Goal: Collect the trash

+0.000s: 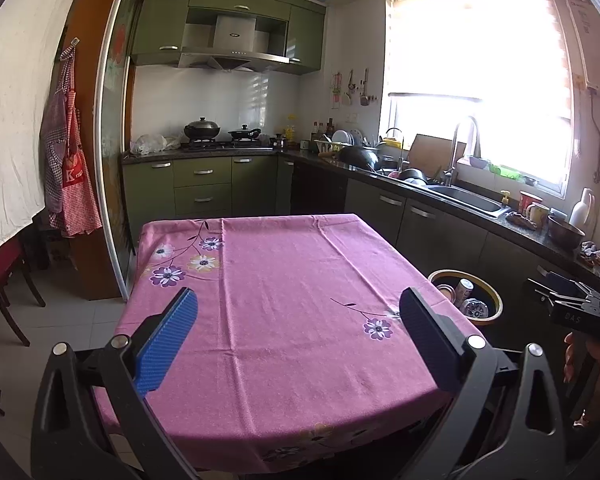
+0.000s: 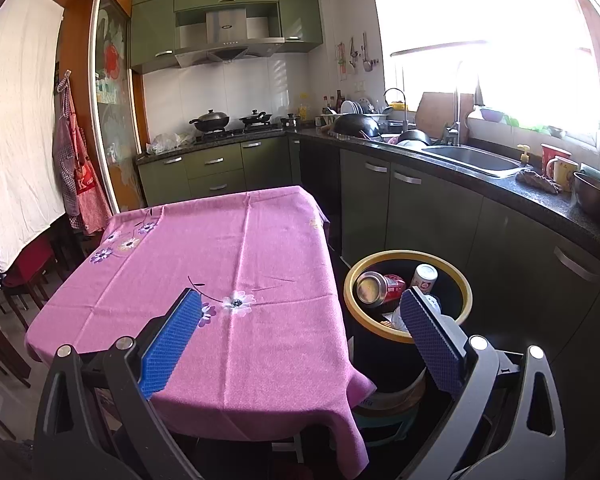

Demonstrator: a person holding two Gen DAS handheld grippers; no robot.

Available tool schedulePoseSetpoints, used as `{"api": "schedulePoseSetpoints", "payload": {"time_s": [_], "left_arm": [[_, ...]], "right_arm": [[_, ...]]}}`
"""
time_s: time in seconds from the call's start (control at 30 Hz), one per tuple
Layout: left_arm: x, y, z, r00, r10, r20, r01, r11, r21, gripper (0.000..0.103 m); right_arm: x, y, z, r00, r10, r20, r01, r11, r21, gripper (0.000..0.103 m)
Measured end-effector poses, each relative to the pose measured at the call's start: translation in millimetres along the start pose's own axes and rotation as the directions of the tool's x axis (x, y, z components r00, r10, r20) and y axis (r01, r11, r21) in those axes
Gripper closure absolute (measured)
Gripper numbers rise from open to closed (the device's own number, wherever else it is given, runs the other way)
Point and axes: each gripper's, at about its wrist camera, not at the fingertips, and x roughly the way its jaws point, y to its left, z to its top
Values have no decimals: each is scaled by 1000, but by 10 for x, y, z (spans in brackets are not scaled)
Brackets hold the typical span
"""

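Looking finished: cans point(image 2: 383, 286) lying in bin point(image 2: 465, 292) beside table's point(image 2: 220, 264) right edge, left gripper point(image 1: 298, 340), right gripper point(image 2: 300, 336) both gaping wide, holding nothing.

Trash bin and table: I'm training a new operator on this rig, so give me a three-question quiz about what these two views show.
1. True or false: the pink tablecloth still has cans lying on it.
2. Multiple choice: the trash bin stands A) on the counter, B) beside the table toward the sink-side cabinets, C) under the stove.
3. Short answer: what state are the left gripper and right gripper in?

Key
1. False; no cans lie on the cloth.
2. B
3. Both open and holding nothing; the red can and the white can lie in the bin.
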Motion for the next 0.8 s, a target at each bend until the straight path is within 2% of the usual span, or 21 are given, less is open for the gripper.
{"api": "schedulePoseSetpoints", "payload": {"time_s": [0.8], "left_arm": [[14,-25,-21,1000,-14,-8,14,1000,0,7]], "right_arm": [[12,8,-24,1000,5,-2,-5,1000,-2,5]]}}
